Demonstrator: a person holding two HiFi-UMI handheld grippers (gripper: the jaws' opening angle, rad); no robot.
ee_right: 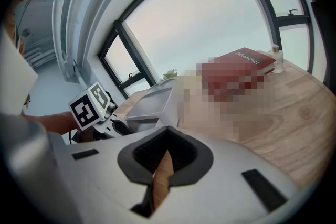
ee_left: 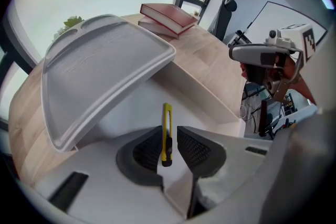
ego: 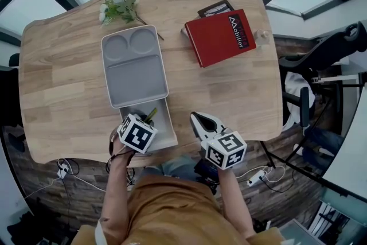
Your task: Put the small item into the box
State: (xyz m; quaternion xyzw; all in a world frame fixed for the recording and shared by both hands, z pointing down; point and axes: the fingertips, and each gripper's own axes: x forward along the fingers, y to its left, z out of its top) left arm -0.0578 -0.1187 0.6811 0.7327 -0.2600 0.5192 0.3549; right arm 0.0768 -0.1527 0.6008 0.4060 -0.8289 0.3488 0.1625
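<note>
A yellow utility knife (ee_left: 166,131) stands between the jaws of my left gripper (ee_left: 169,139), which is shut on it. The gripper hangs over the open white box (ee_left: 202,89), with the knife's tip pointing at the box floor. In the head view the left gripper (ego: 146,121) sits at the near table edge over the box (ego: 170,130), and the knife (ego: 151,115) pokes out ahead of it. A grey lid (ego: 135,66) partly covers the box's far side. My right gripper (ego: 198,119) is shut and empty, to the right of the box.
A red book (ego: 221,36) lies on a darker one at the far right. A flower sprig (ego: 118,6) lies beyond the lid, and a small bottle (ego: 264,35) stands by the right edge. Bare wood shows between the lid and the books.
</note>
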